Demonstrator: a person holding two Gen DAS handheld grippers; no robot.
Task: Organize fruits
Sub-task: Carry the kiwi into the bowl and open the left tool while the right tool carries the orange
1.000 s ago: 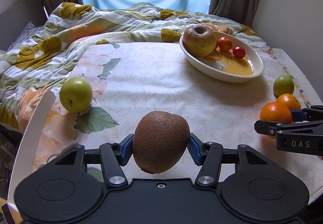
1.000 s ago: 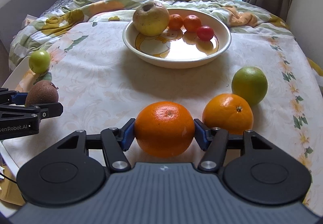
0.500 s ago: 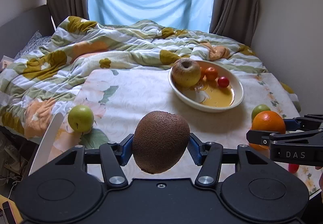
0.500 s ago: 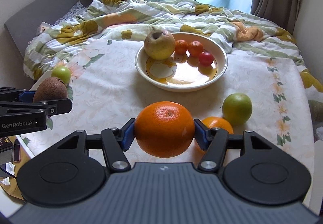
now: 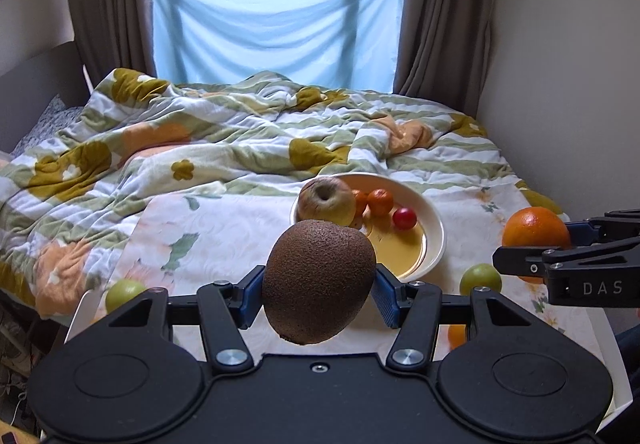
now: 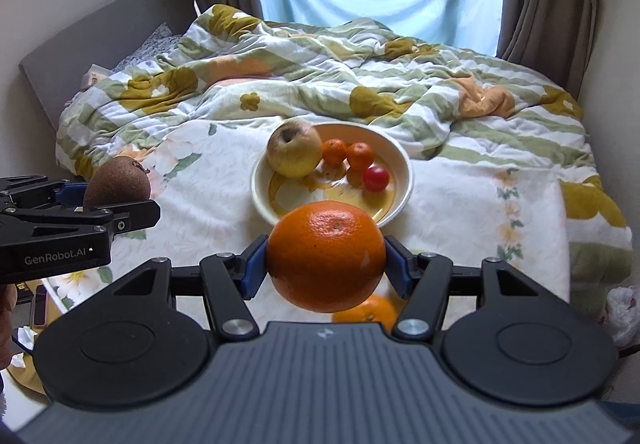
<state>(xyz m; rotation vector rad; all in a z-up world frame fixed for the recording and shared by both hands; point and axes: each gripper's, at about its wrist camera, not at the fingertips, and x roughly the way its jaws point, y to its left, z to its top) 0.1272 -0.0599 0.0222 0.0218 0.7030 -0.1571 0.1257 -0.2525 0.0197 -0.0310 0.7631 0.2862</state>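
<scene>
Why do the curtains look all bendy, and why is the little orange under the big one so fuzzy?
Left wrist view: the fisheye lens bows the brown curtains outward, and window daylight gleams on the glossy cream bowl. Right wrist view: the second orange on the table is smeared by blur, while the gripped big round orange stays sharp.

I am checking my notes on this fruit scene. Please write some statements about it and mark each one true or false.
1. The left claw holds a kiwi. True.
2. The right claw is empty. False: it grips an orange.
3. The bowl holds an apple. True.
4. The bowl sits on the bare floor. False: it rests on a floral cloth.
5. The cherry tomato lies outside the bowl. False: it is inside.
</scene>
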